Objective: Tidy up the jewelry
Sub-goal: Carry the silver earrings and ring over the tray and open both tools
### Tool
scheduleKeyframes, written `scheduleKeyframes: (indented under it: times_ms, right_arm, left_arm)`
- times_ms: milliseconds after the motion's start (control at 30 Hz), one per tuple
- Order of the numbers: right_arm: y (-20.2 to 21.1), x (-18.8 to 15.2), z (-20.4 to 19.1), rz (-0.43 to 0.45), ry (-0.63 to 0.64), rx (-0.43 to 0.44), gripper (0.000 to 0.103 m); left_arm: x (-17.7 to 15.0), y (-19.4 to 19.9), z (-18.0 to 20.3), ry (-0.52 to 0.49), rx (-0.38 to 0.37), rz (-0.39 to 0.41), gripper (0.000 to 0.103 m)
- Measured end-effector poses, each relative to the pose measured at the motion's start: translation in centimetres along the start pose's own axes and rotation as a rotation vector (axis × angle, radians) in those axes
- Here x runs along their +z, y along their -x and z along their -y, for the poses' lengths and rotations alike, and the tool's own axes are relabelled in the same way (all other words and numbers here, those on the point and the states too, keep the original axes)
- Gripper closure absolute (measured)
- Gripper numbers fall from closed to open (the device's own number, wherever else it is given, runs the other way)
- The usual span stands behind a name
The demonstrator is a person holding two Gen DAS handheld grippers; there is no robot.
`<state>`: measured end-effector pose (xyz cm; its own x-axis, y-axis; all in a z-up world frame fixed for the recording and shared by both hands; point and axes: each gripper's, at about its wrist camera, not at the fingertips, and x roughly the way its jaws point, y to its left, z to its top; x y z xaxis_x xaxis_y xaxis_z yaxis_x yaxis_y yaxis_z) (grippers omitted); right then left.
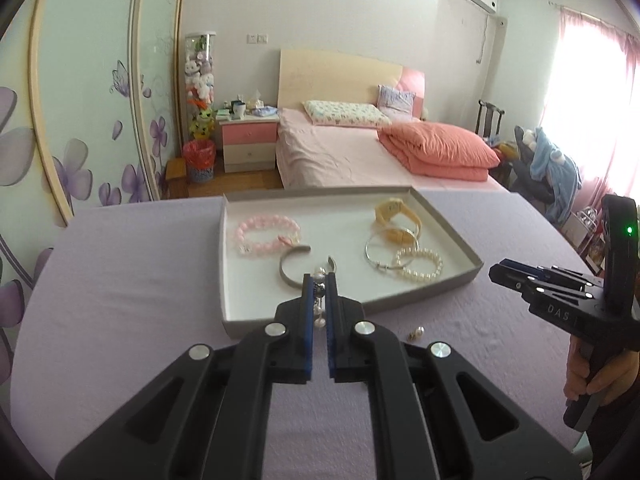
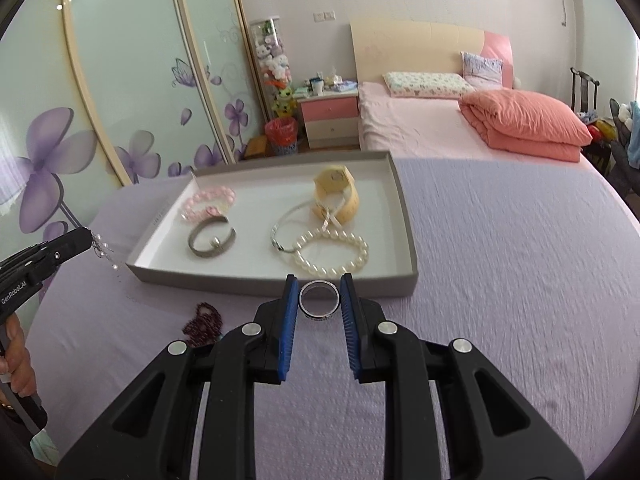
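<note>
Lavender-covered bench (image 2: 500, 280) carrying the grey jewelry tray (image 2: 404, 216) at frame centre. Right tongs (image 2: 320, 300), barely parted, clamp a silver band ring (image 2: 319, 299) just short of the tray's near wall; a knock on that wall could spring it loose. Left tongs (image 1: 319, 280), fully closed, pinch a dangling pearl earring (image 1: 319, 300) over the tray's near edge; its swinging strand may snag the grey cuff bracelet (image 1: 286, 268).

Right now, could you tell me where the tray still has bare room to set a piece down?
The tray has a bare strip down its middle, between the grey cuff and the silver bangle, and bare floor at its near left corner. The right half is crowded: watch, bangle and pearl bracelet overlap.
</note>
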<state>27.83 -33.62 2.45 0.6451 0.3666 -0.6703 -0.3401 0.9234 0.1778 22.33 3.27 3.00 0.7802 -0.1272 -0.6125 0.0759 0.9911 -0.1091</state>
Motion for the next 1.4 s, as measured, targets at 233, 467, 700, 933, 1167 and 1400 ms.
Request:
scheduleKeyframes:
  times_ms: [233, 467, 700, 933, 1167, 1400]
  right_arm:
    - [0.5, 1.0, -1.2, 0.034, 0.024, 0.013, 0.081]
    - [-0.3, 2.1, -1.8, 0.056, 0.037, 0.022, 0.081]
    - [-1.4, 3.9, -2.5, 0.112, 0.070, 0.006, 0.081]
    - [-3.5, 5.7, -1.7, 0.125, 0.049, 0.016, 0.081]
    - [-5.7, 5.2, -1.1, 0.092, 0.038, 0.012, 0.081]
    - [-6.7, 4.8, -0.6, 0.070, 0.025, 0.005, 0.081]
  left_arm:
    - [1.1, 0.7, -0.2, 0.018, 0.007, 0.018, 0.098]
    - [2.3, -0.2, -0.6, 0.047, 0.010, 0.028, 0.097]
    - [4.6, -3.0, -0.5, 0.071, 0.005, 0.020, 0.097]
    - [6.2, -5.7, -0.1, 0.074, 0.010, 0.019, 0.097]
    - [5.6, -9.1, -0.8, 0.083, 0.033, -0.029, 0.097]
    - [5.2, -10.7, -2.0, 0.120, 0.046, -0.045, 0.076]
